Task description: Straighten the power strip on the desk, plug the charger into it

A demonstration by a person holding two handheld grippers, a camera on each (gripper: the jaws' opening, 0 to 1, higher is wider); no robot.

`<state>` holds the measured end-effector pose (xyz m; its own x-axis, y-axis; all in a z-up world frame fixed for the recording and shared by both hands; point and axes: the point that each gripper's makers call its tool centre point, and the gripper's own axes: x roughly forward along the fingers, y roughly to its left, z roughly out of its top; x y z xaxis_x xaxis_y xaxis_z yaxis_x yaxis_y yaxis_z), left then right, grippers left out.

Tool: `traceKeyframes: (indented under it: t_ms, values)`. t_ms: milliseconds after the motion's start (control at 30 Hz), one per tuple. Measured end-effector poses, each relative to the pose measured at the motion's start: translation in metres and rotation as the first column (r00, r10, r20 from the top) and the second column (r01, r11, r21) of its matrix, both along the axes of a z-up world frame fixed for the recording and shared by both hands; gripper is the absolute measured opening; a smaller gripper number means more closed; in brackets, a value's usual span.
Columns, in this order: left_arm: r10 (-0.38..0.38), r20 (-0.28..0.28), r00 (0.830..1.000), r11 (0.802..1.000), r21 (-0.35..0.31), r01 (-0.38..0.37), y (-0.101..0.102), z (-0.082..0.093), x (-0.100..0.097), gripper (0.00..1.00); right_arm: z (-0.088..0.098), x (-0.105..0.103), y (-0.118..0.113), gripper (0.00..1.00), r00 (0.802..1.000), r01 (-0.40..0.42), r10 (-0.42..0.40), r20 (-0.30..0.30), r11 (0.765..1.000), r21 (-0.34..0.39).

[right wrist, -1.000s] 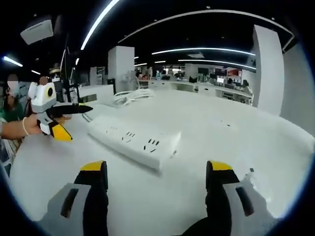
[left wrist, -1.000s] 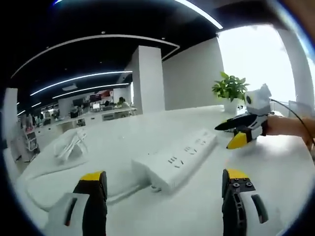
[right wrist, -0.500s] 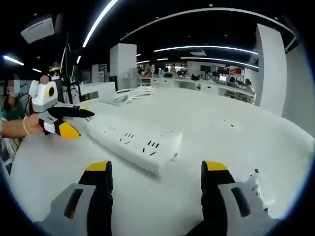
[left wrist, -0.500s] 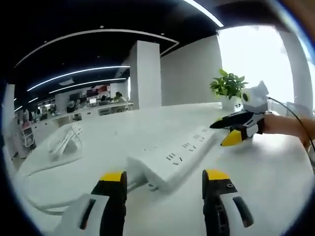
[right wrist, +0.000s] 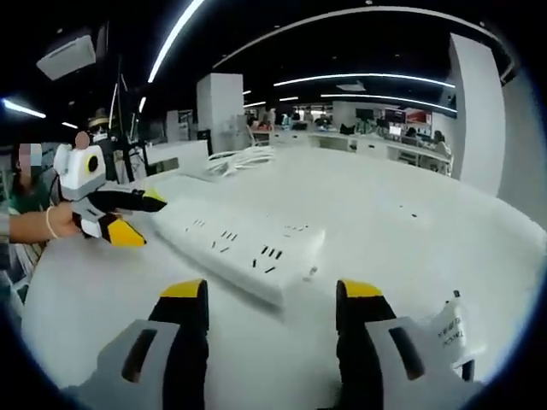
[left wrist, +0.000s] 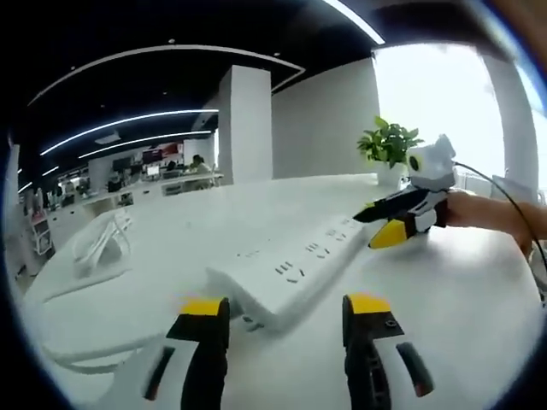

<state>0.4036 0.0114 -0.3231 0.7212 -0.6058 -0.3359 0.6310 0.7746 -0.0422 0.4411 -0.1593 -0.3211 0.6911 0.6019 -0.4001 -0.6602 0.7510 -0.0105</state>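
My left tongs [left wrist: 278, 309] and right tongs [right wrist: 271, 295] hang open and empty, one at each end of the power strip [left wrist: 292, 266] lying askew on the table [left wrist: 461, 299].

An open office with a dark ceiling and curved light strips [left wrist: 128, 137]; a white pillar [left wrist: 244, 124], a bright window [left wrist: 440, 94] (overexposed), distant desks [right wrist: 376, 141].
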Motion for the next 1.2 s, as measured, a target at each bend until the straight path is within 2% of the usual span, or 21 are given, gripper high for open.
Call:
traceKeyframes:
  t_ms: [633, 967, 1200]
  values:
    - [0.001, -0.025, 1.000, 1.000, 0.029, 0.000, 0.000, -0.007, 0.003, 0.45, -0.006, 0.001, 0.011, 0.44, 0.999, -0.026, 0.025, -0.036, 1.000, -0.011]
    - [0.010, -0.026, 1.000, 0.999, 0.047, -0.009, 0.002, -0.010, 0.006, 0.40, -0.005, 0.002, 0.012, 0.37, 0.999, -0.018, 0.018, -0.029, 1.000, -0.015]
    - [0.034, -0.023, 0.999, 0.998, 0.062, -0.033, 0.007, -0.009, 0.012, 0.32, -0.005, 0.003, 0.008, 0.32, 1.000, -0.001, 0.001, -0.022, 1.000, -0.005]
